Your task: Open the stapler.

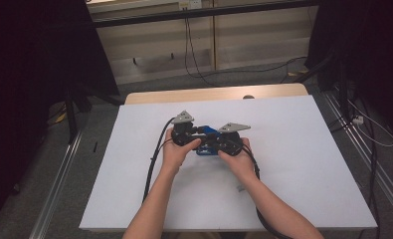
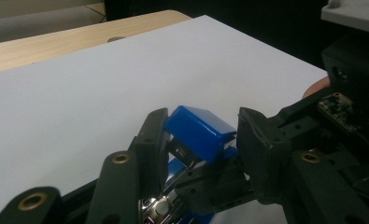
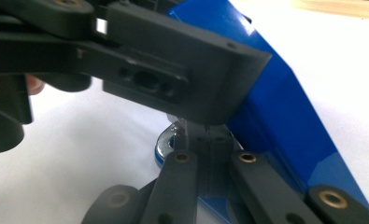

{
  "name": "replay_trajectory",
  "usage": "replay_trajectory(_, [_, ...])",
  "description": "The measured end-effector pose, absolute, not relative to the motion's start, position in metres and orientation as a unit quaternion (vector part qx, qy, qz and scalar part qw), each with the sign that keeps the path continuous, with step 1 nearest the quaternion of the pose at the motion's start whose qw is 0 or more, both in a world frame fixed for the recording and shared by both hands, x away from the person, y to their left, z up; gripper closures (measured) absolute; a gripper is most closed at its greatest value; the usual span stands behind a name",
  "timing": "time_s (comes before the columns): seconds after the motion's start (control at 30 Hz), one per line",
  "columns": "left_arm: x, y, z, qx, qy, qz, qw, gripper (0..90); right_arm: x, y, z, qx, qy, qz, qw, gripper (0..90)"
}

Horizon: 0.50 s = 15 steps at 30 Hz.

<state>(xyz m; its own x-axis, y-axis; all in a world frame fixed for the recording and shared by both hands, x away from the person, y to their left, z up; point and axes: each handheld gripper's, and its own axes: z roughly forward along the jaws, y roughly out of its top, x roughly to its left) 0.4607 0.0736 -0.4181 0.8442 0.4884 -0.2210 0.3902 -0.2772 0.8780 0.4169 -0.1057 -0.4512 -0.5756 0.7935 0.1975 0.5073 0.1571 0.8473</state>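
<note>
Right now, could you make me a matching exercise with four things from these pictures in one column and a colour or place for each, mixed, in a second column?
Column one:
1. glossy plastic stapler
2. flat paper sheet
3. three-cornered plate on the left gripper
4. wooden table edge

Column two:
A. grey
B. white, covering the table
C. blue, between both grippers
D. bare strip at the far side

Pairs: 1-C, 2-B, 3-A, 4-D

No readable text

You won't find a legible word, number, brand or label here: the blue stapler [image 2: 198,132], the tongs and the white tabletop [image 1: 293,149] carry none you can read.
</note>
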Motion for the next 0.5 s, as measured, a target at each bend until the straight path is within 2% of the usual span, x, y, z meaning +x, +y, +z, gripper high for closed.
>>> replay_trajectory(0.5, [0.4616, 0.0755, -0.4184, 0.798, 0.275, 0.049, 0.534, 55.0, 0.4189, -0.0961, -0.4535, 0.445, 0.734, 0.485, 0.165, 90.0])
